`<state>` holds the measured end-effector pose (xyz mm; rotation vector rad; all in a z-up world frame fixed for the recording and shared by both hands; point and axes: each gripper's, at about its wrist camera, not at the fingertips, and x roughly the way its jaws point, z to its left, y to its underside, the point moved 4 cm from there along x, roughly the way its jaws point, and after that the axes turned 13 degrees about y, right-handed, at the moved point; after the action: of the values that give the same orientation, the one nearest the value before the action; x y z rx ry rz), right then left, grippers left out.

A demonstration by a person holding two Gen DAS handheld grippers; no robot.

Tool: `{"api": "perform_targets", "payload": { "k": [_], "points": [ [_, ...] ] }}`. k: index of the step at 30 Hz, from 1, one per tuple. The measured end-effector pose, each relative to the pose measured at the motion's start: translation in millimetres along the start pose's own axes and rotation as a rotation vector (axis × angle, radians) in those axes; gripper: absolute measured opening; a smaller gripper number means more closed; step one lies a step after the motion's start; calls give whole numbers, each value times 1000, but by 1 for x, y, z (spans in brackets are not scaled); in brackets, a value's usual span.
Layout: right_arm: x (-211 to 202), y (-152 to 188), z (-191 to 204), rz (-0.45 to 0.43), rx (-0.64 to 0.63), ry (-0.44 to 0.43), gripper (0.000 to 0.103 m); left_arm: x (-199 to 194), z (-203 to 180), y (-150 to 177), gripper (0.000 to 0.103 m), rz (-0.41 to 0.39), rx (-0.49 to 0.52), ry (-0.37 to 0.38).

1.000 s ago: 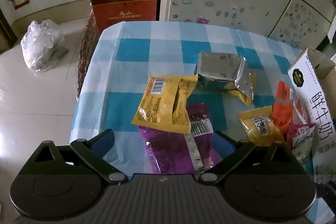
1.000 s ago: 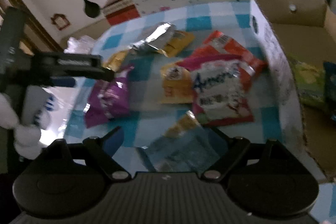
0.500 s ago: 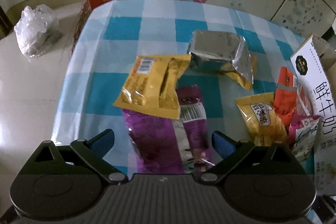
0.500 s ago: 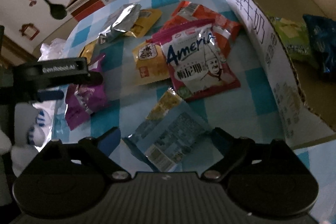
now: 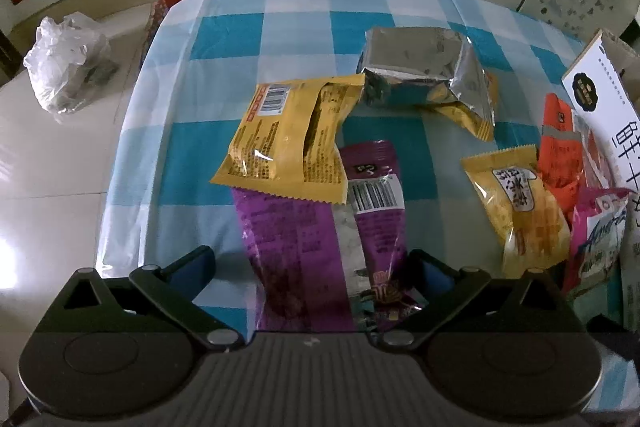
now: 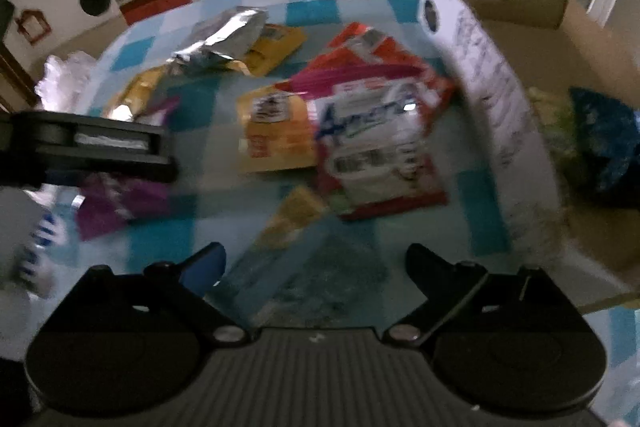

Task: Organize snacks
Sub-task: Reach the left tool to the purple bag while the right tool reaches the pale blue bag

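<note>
Both tools stand wide, holding nothing. The left tool (image 5: 312, 267) hangs over the purple packet (image 5: 316, 235), which lies just left of the cardboard box (image 6: 500, 99); the right tool (image 6: 314, 263) over a bluish packet (image 6: 316, 279) beside it.

Large black Chinese characters "鲜牛" run down the white side of the carton (image 5: 612, 131) at the tabletop's right edge, beneath a round dark emblem too small to read. Blue script beginning "Ame", possibly "America", crosses the pink-and-white packet (image 6: 376, 143) beside it. Barcodes show on the yellow packet (image 5: 288, 139) and the purple packet (image 5: 320, 239) near the front edge; their digits and fine print are illegible.
</note>
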<state>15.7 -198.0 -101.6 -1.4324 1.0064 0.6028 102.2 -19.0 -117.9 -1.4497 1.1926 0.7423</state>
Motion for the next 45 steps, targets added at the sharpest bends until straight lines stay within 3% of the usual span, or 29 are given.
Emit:
{"api": "perform_targets", "payload": {
  "k": [7,10,15,23,27,30,32,35,36,45],
  "points": [
    [-2,1,-34,117,224,-121,97,2,2,-1,103,26,-3,3],
    [-2,1,-38,141,272,-118,97,2,2,-1,103,26,-5,1],
    [-2,0,-20,136,251,-106,97,0,1,0,103,27,-10,-1],
    [1,5,8,65,86,26,98,0,1,1,103,28,-14,-3],
    [-1,6,10,22,48,52,87,-1,0,3,103,27,-1,3],
    [-4,2,6,-13,43,32,69,-2,-1,4,101,15,4,5],
    [-6,1,4,-17,41,8,67,-5,-2,5,97,4,7,3],
    [-8,-1,2,-14,54,-38,63,-11,-7,5,78,-22,31,20],
    [-9,-1,0,-11,65,-58,63,-12,-8,5,76,-24,32,23],
    [-12,-6,-4,-16,111,-115,59,-18,-3,2,71,-42,-23,69]
  ]
}}
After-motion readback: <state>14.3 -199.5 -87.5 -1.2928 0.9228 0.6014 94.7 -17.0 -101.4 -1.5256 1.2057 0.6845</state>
